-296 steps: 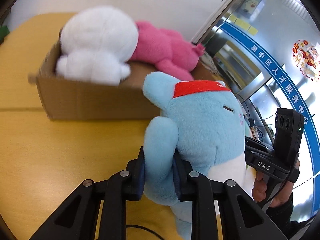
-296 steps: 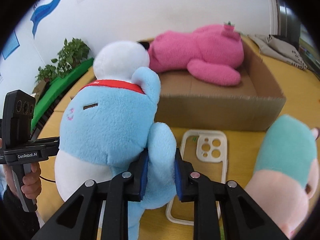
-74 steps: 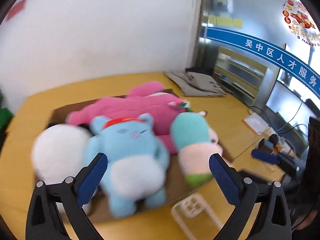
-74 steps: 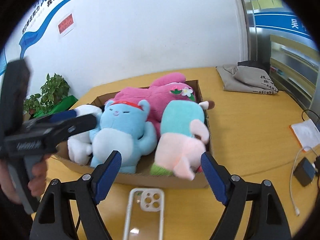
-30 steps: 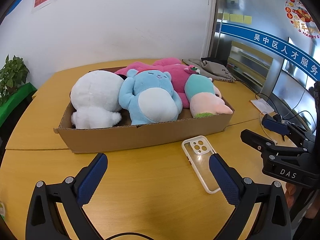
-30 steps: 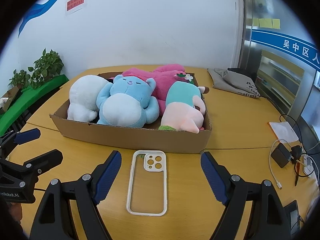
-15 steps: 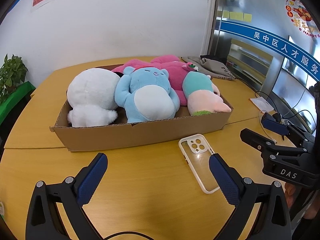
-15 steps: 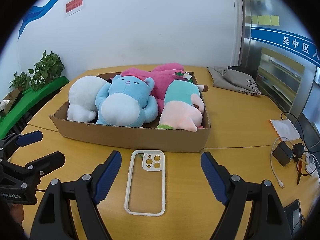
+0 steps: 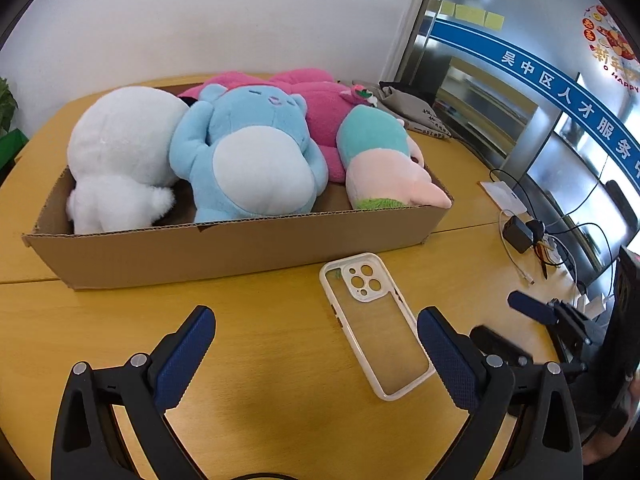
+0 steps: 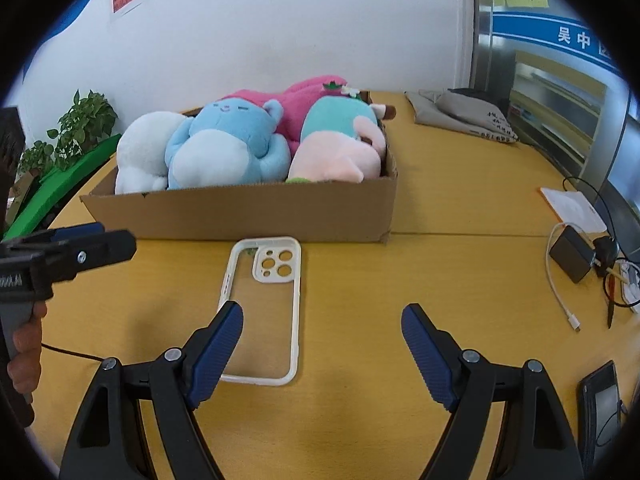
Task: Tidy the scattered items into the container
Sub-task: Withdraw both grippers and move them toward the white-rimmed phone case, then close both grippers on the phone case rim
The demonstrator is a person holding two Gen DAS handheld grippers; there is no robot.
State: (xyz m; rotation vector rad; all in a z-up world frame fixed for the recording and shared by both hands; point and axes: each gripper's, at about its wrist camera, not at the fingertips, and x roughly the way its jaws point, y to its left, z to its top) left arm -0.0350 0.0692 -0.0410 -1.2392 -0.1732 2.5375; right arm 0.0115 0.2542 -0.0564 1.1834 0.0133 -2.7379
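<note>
Both the left gripper [image 9: 316,330] and right gripper [image 10: 322,326] gape wide, holding nothing. The phone case [image 9: 376,324] lies between the left fingers (seemingly flat on the table [image 9: 260,360]) and just inside the right gripper's left finger.

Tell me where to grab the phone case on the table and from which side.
Grip the phone case across its two long side rails, coming from above with the right tongs. It lies flat, so only the raised rim offers purchase; the short width likely fits the open tongs.
</note>
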